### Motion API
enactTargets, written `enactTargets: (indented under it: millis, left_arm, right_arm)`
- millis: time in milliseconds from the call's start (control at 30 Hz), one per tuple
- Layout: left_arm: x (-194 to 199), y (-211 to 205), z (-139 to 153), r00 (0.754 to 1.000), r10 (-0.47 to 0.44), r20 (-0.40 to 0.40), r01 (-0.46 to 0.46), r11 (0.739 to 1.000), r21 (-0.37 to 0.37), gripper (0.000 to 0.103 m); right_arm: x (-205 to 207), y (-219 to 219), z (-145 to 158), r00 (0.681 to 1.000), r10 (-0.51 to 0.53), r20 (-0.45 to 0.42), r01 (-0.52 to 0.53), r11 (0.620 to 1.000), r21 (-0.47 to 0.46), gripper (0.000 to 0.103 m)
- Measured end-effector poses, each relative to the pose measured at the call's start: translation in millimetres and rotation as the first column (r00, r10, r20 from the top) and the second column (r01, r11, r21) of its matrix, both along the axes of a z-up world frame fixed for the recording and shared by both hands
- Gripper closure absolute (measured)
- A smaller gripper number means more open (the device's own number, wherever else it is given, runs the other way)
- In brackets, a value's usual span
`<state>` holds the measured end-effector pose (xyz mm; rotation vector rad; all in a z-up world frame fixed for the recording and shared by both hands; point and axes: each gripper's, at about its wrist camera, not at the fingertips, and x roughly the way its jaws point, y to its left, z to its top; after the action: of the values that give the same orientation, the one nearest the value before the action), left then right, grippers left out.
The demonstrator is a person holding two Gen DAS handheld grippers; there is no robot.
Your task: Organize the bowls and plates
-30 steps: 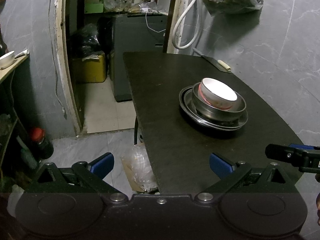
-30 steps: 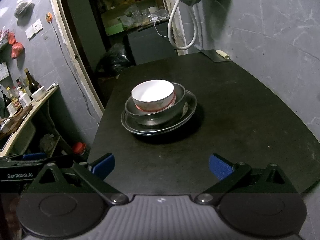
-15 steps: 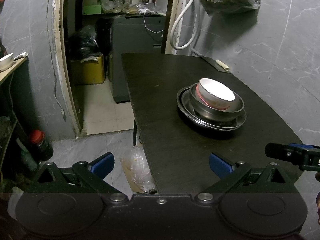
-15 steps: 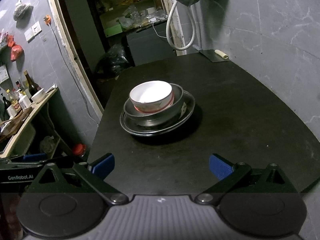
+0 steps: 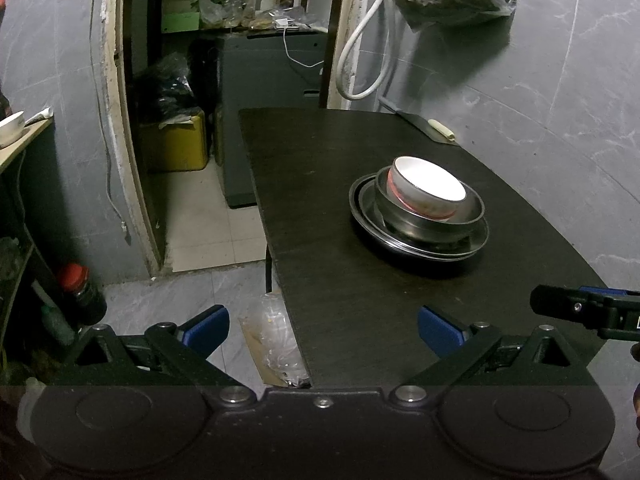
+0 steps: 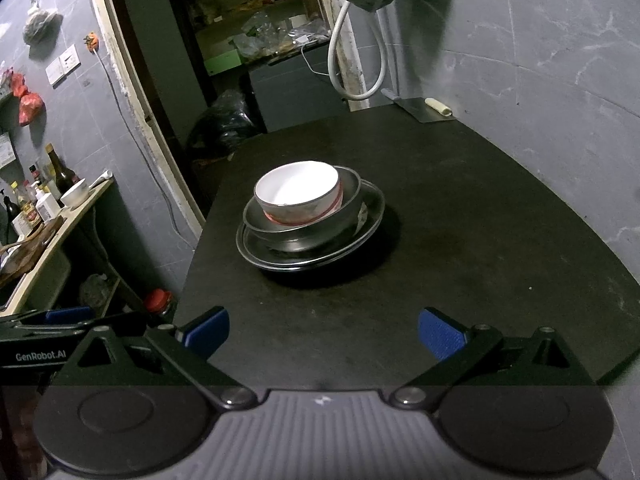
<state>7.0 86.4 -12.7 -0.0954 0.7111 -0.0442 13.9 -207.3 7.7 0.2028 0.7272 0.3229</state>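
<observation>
Both grippers, left (image 5: 322, 330) and right (image 6: 323, 331), are wide open and empty; the stack (image 6: 310, 222) ahead looks finished, so back away without touching it.

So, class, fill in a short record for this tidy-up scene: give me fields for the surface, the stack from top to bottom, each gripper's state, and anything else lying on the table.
surface: dark table
stack top: white bowl with a red band
stack middle: metal bowl holding the white bowl
stack bottom: metal plates, exact count unclear
left gripper: open, empty, short of the stack
right gripper: open, empty, short of the stack
other item: cleaver at the table's far edge by the wall
</observation>
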Motion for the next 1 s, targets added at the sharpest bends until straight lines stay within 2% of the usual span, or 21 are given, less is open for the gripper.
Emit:
enactTargets:
  millis: [1000]
  left_arm:
    - [-1.1, -6.3, 0.8, 1.0, -0.021, 0.001, 0.021, 1.0, 0.012, 0.003]
  right_arm:
    - [-1.0, -7.6, -2.6, 1.0, -0.009, -0.004, 0.009, 1.0, 0.004, 0.0]
